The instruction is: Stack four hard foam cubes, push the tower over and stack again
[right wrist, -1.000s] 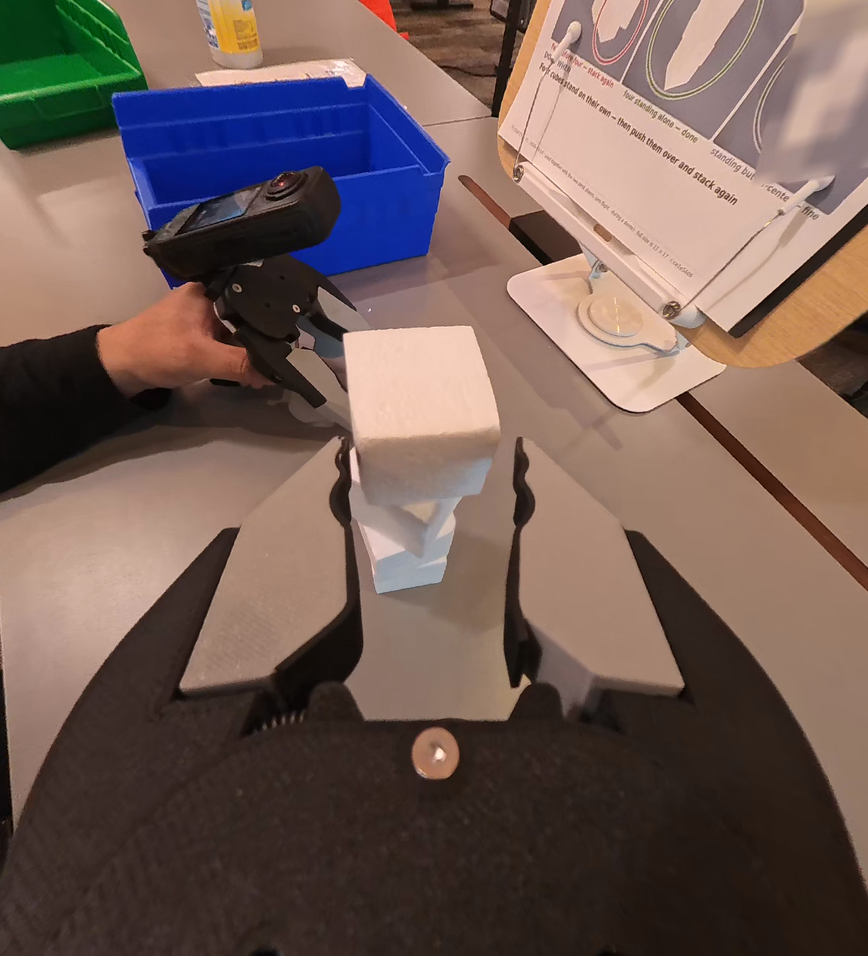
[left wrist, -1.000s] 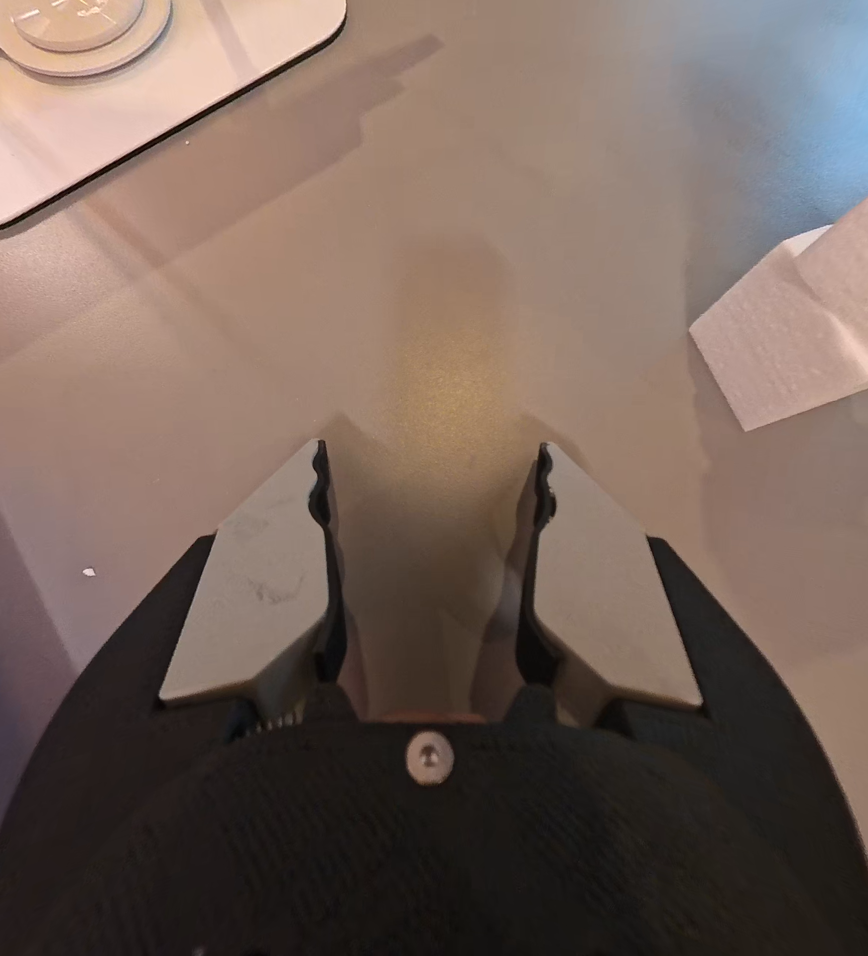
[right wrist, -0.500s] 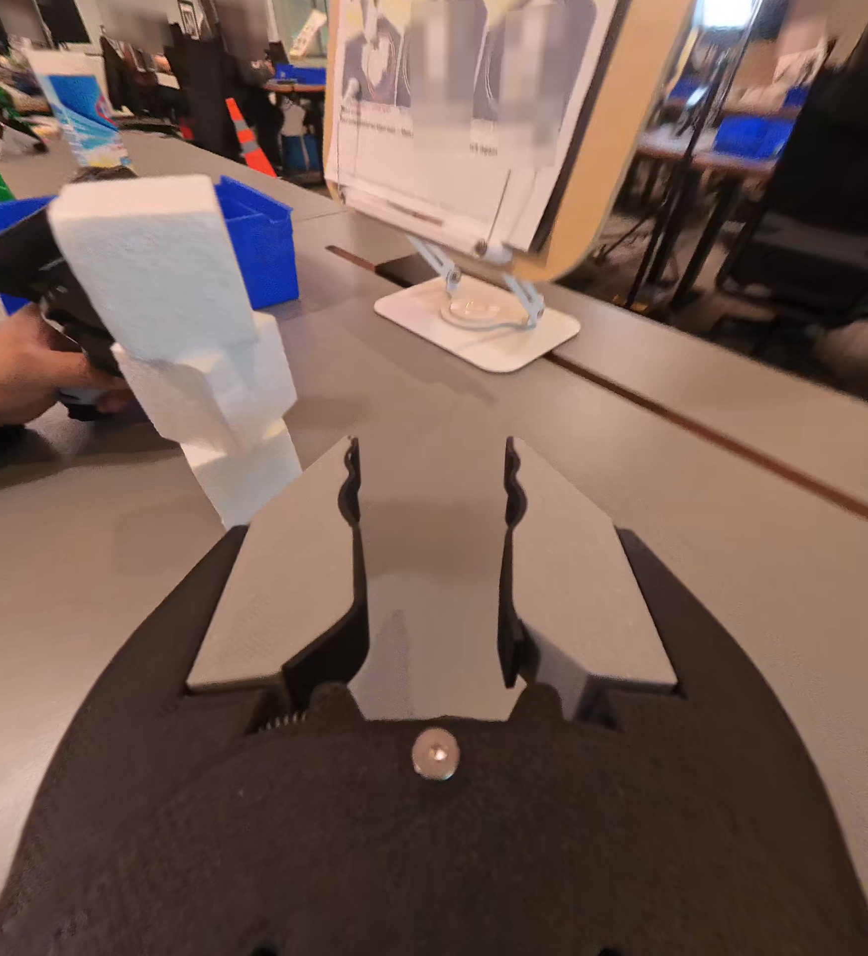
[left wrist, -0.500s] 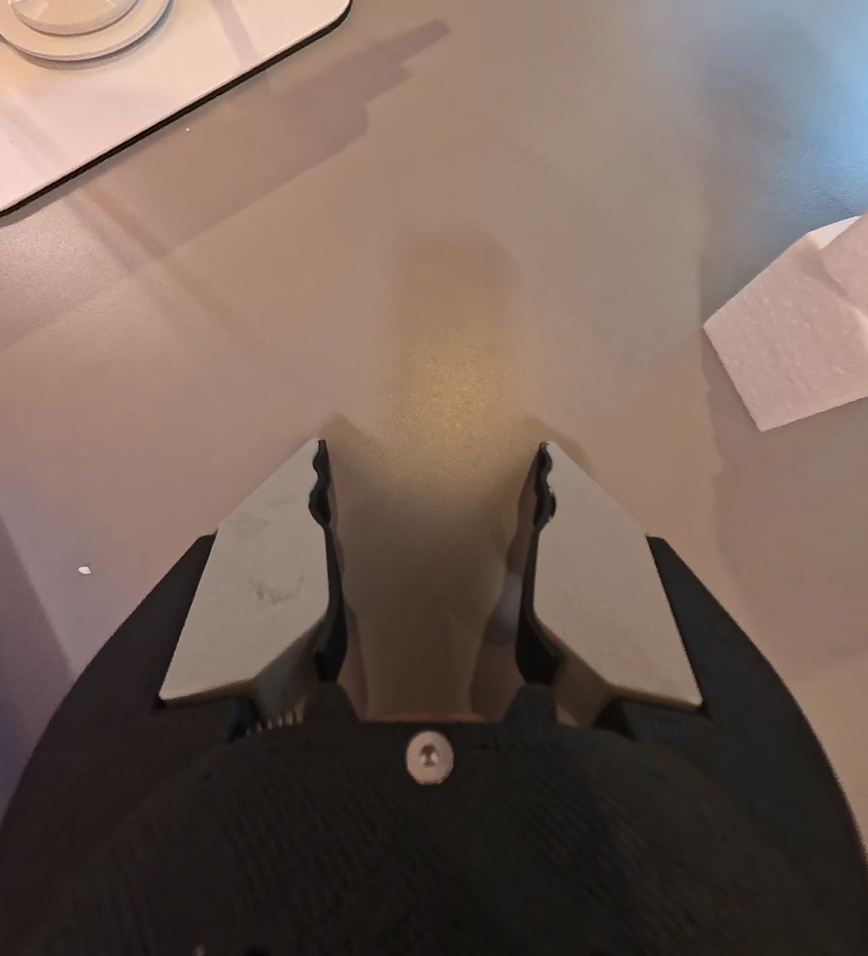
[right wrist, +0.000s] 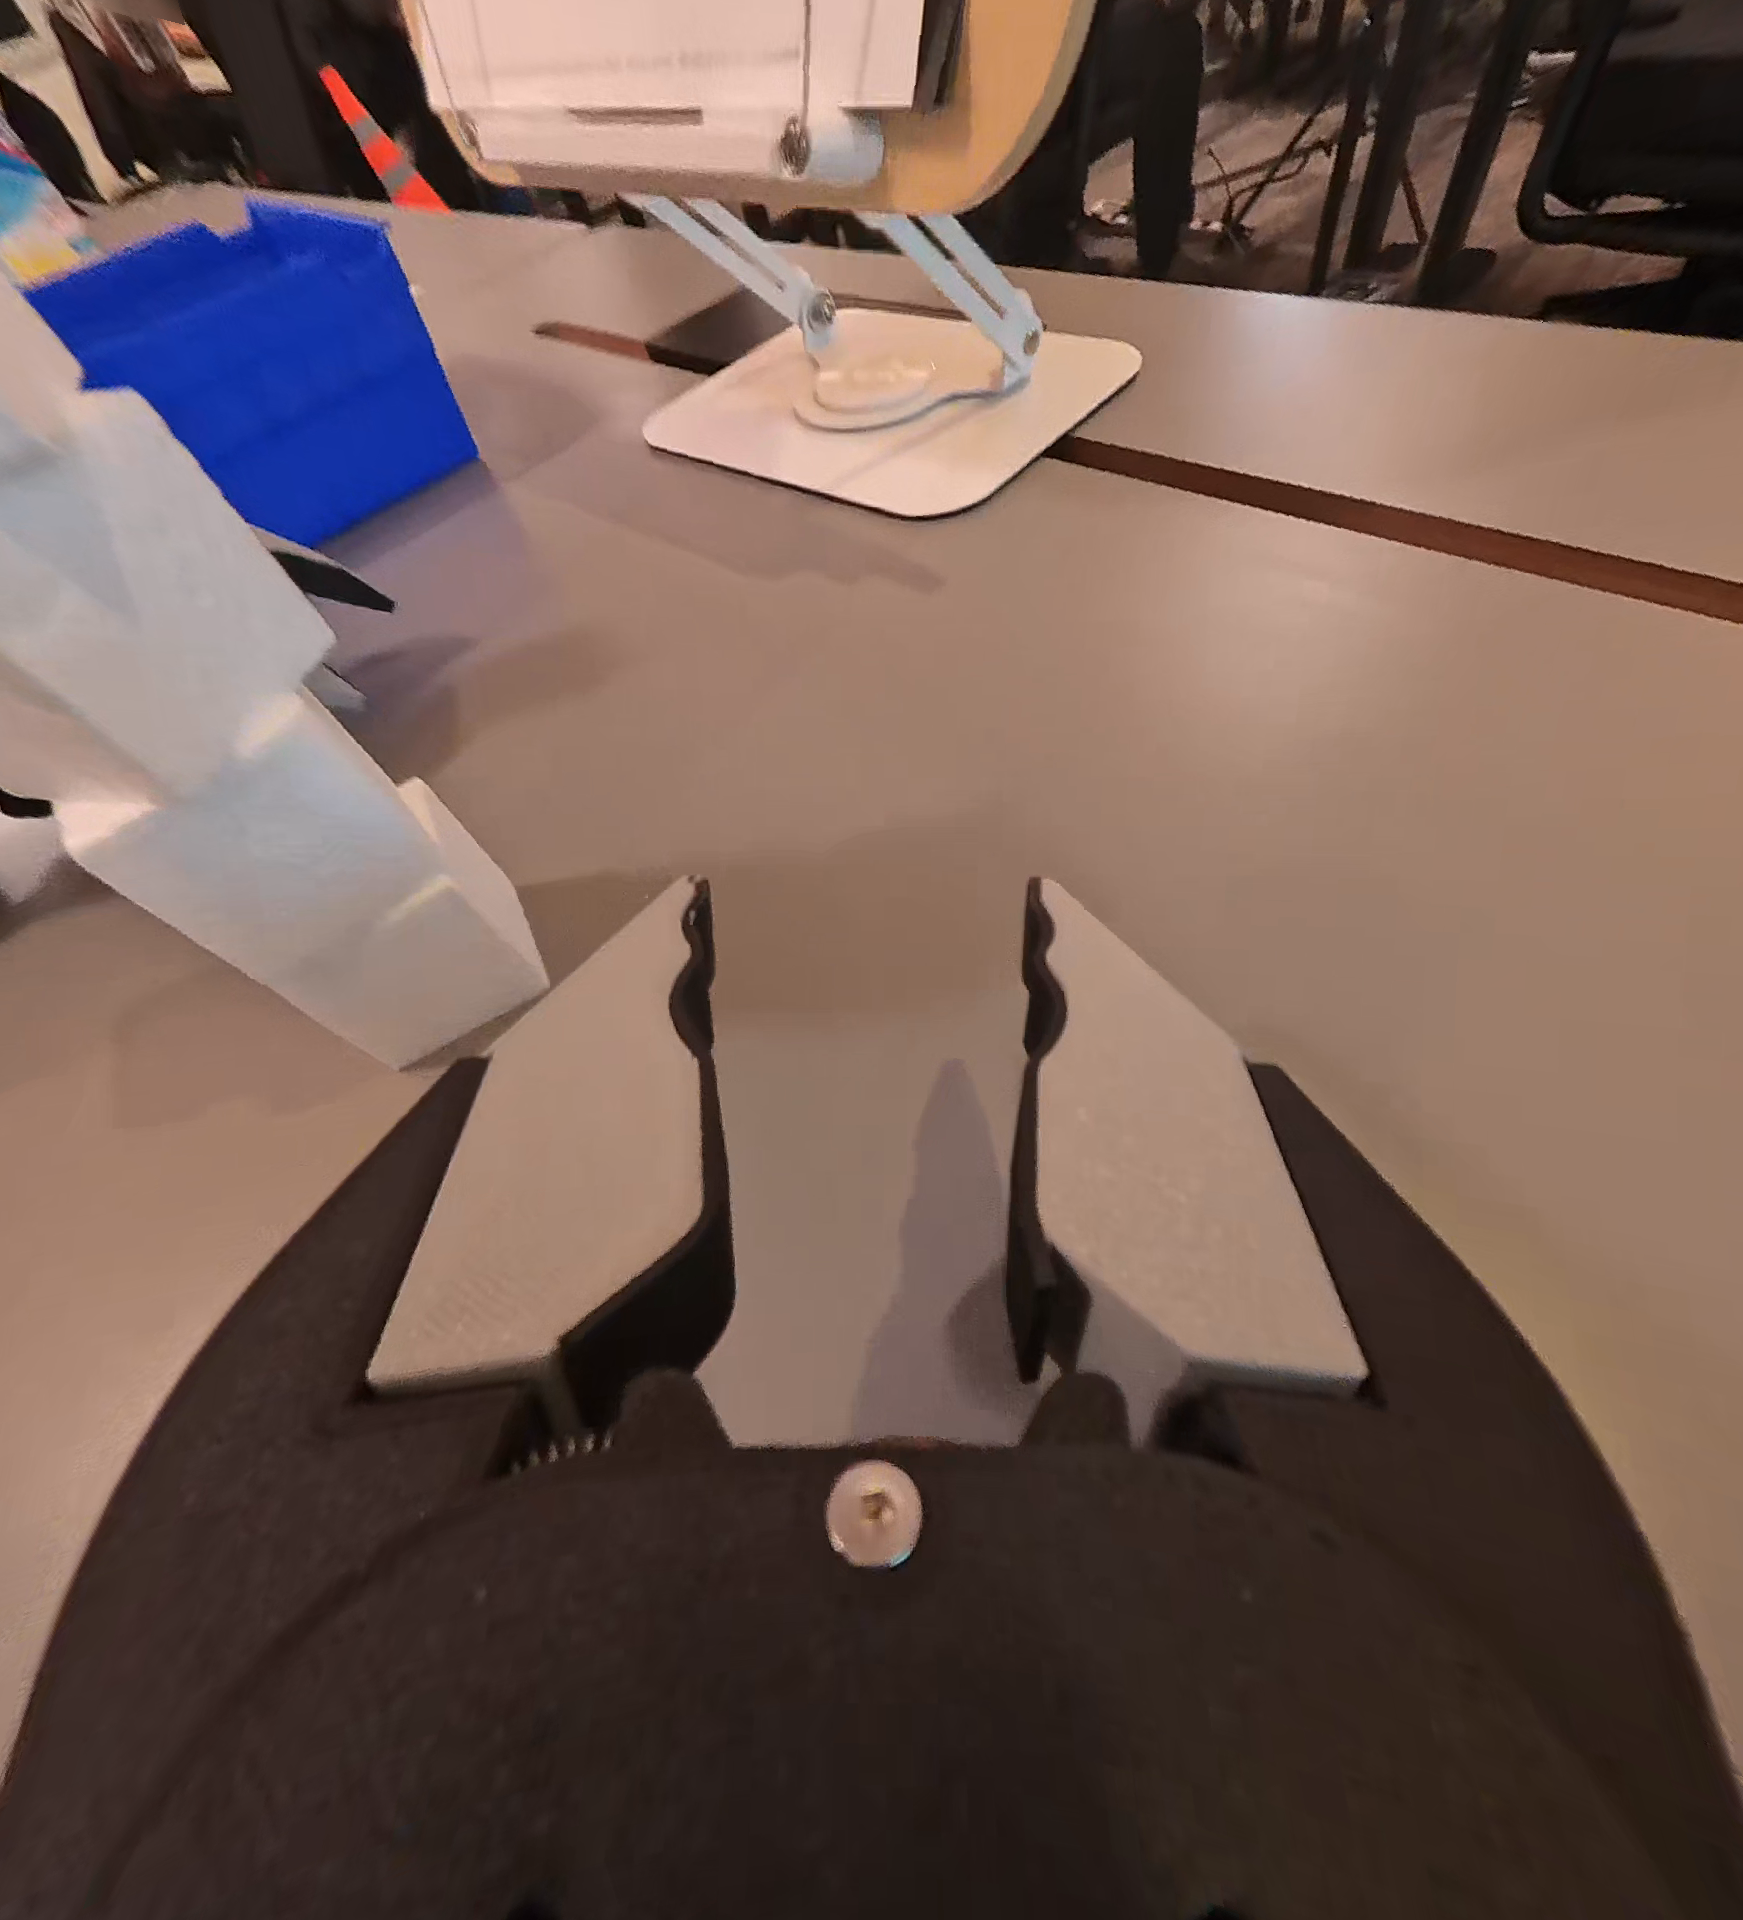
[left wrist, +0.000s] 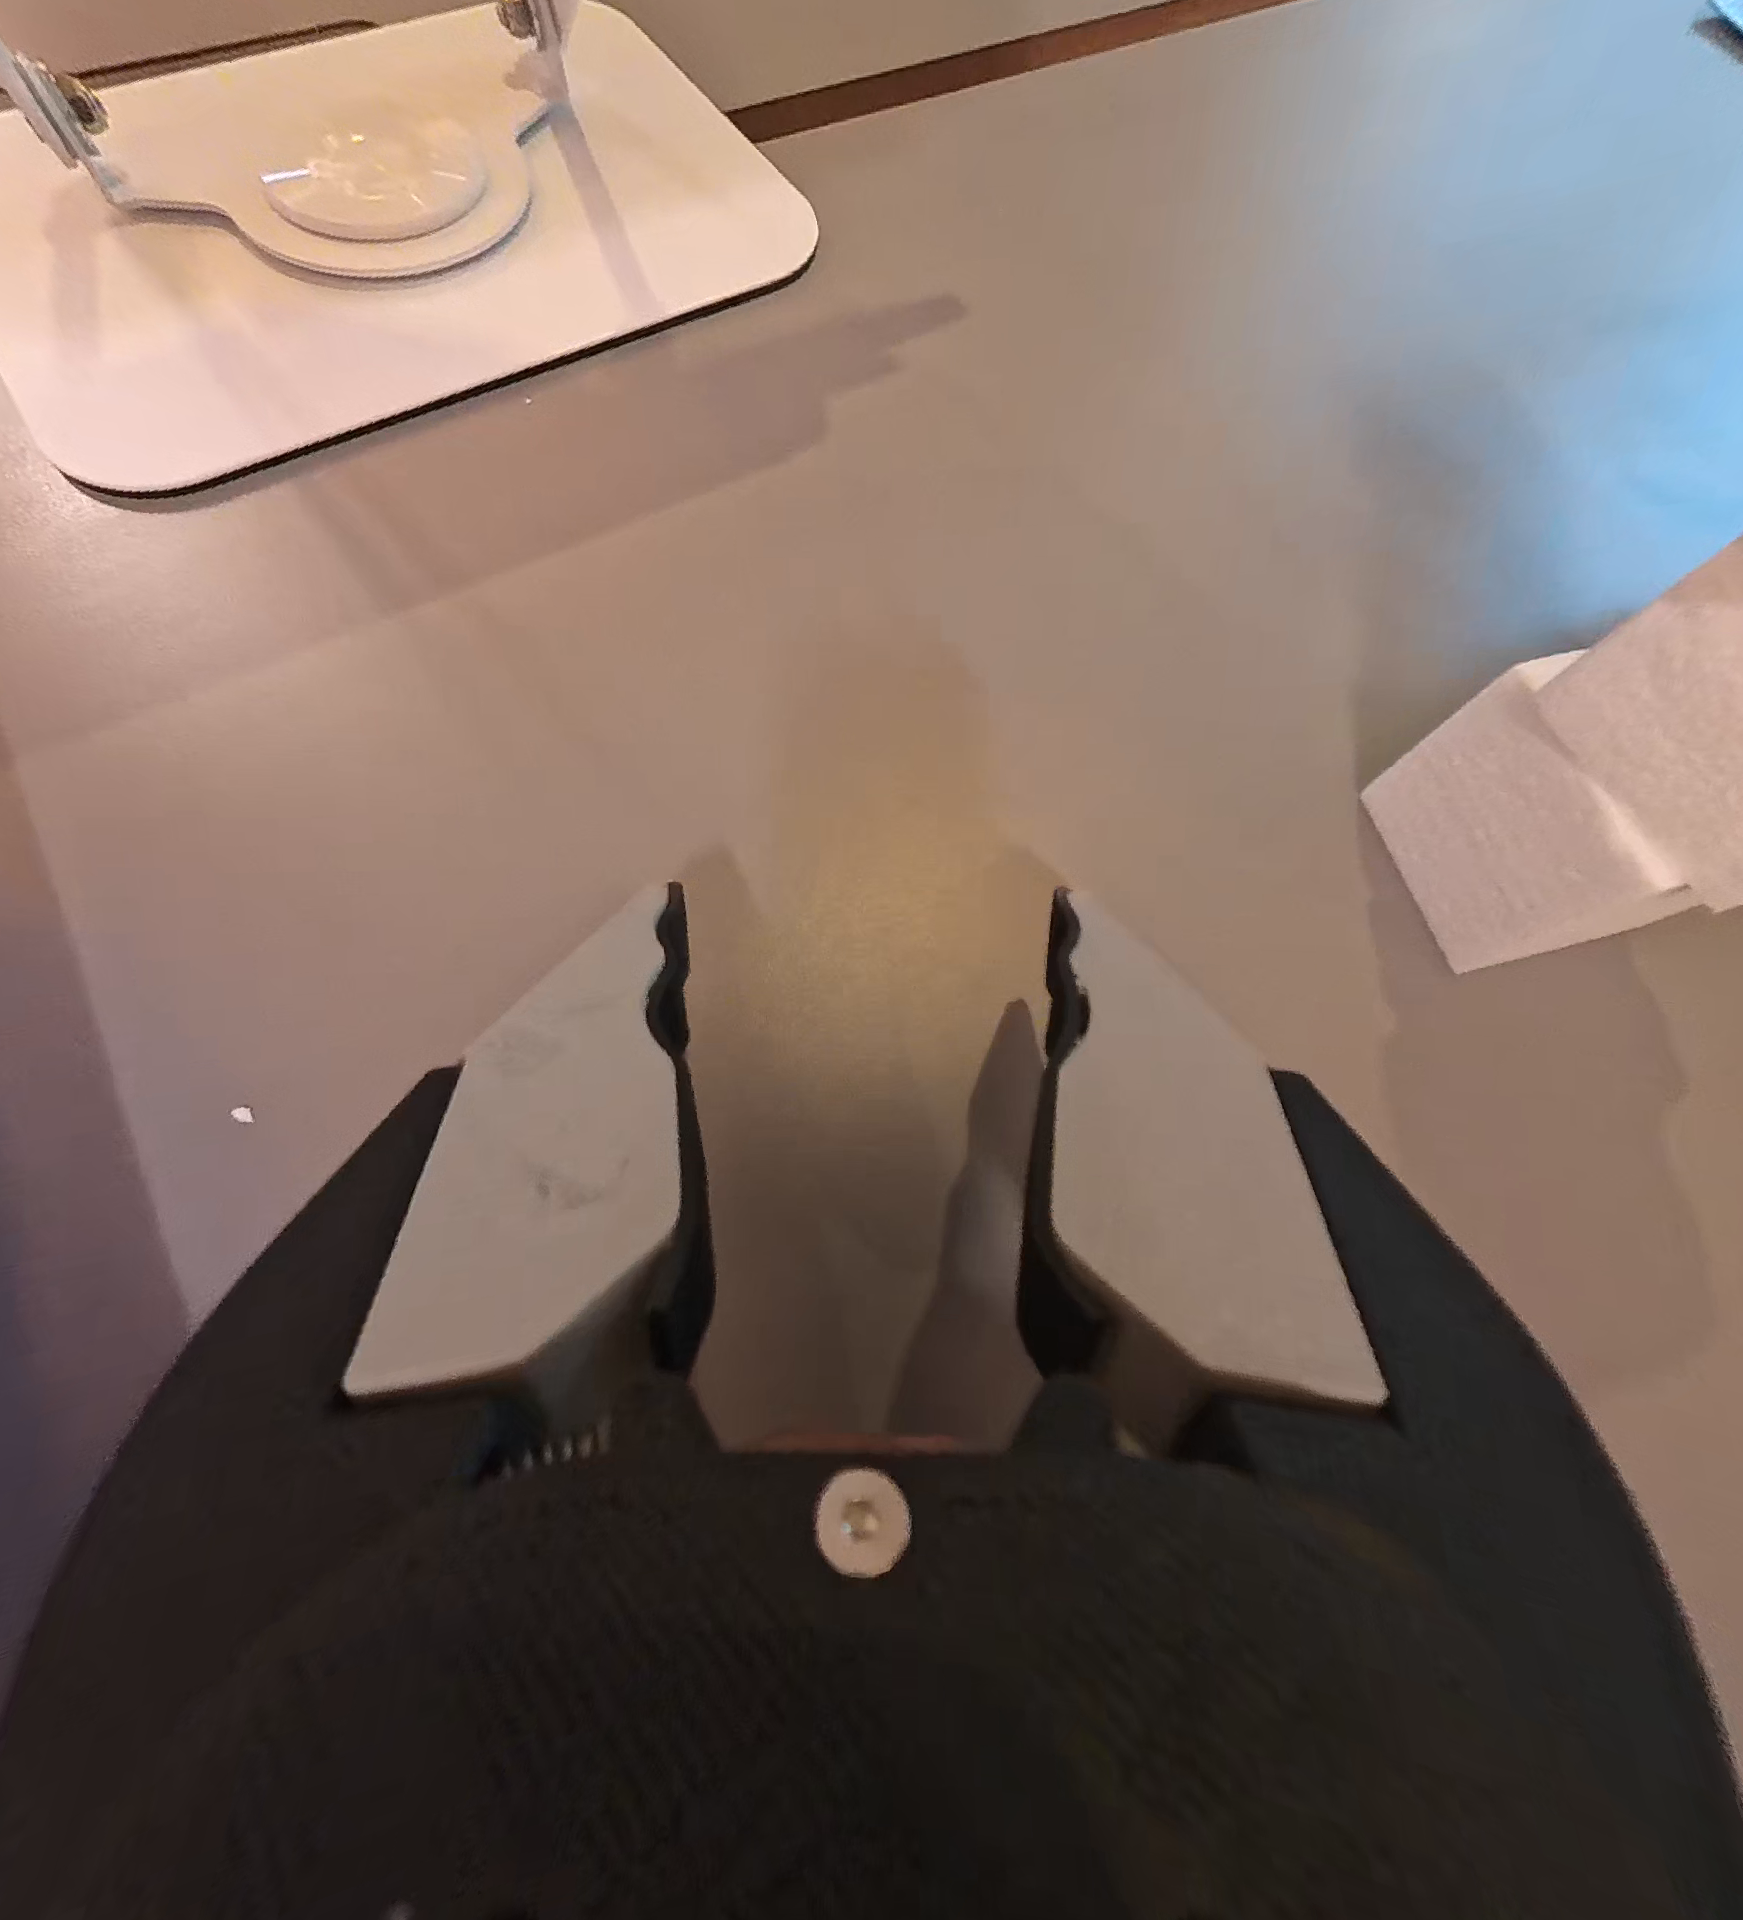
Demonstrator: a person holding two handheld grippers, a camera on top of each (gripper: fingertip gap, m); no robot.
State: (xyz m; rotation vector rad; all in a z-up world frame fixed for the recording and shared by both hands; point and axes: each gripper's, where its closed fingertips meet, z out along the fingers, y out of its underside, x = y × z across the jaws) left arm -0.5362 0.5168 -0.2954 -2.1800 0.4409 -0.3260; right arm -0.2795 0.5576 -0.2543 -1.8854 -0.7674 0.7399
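right gripper (right wrist: 865, 914): fingers parted, empty, low over grey table (right wrist: 1262, 831). foam cube tower (right wrist: 223, 790): at ten o'clock, just beside its left finger, apparently leaning. left gripper (left wrist: 865, 914): parted, empty; tower (left wrist: 1615, 810) at two o'clock. blue bin (right wrist: 264, 353) and white stand base (right wrist: 898, 426) at eleven to twelve.

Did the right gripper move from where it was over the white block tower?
Yes. The right gripper dropped low, right of the tower, nearer the white stand base.

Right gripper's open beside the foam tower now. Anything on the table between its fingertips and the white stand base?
Nothing: in the right wrist view the grey table is bare from the right gripper to the stand base. The foam tower stands off to the left.
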